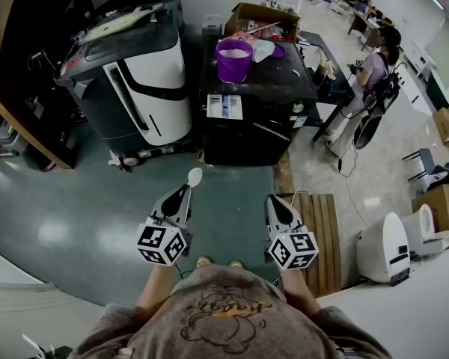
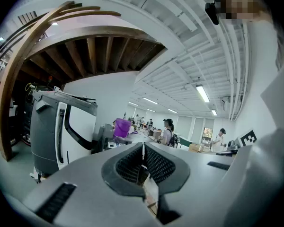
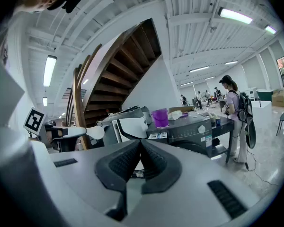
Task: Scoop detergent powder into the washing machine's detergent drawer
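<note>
One detergent drawer point(image 1: 224, 106) stands open at the front left of the single black washing machine point(image 1: 258, 129), far ahead. One purple tub point(image 1: 234, 60) of powder sits on top. Near, the left gripper point(image 1: 185, 191) is clamped on one white spoon point(image 1: 195, 176). The right gripper point(image 1: 272, 200) has its jaws pressed together on nothing.

The hall is being lit by ceiling strip lights point(image 3: 234, 15) above the wooden staircase point(image 3: 118, 65). A white wall point(image 3: 154, 91) is being shown behind the staircase. A glossy green floor point(image 1: 75, 208) is being reflected upon beside it, pale speckled flooring point(image 1: 374, 178) farther off.
</note>
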Demonstrator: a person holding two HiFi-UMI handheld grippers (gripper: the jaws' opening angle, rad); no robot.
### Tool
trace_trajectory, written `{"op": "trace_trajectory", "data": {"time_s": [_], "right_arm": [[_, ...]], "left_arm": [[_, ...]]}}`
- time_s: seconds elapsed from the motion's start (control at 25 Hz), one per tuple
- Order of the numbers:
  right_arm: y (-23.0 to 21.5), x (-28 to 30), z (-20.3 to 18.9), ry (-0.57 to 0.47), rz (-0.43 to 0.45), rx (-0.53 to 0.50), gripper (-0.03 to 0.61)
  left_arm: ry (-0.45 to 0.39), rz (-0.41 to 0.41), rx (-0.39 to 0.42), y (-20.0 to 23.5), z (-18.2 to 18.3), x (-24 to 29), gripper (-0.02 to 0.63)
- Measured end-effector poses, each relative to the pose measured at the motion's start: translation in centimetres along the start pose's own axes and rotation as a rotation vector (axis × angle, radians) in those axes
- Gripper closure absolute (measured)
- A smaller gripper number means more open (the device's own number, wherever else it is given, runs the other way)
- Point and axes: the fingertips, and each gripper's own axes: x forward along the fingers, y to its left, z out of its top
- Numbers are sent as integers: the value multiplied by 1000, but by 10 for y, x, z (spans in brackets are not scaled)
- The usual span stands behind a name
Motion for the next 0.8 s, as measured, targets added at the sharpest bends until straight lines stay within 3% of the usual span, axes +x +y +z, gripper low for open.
{"op": "trace_trajectory", "data": {"time_s": [0.36,0.8], "right_arm": [[15,14,0,1,11,10,577],[34,25,-21,2,-68,12,577]], "left_arm": [[9,-20,2,13,6,4,589],[23,-84,8,44,7,5,589]]}}
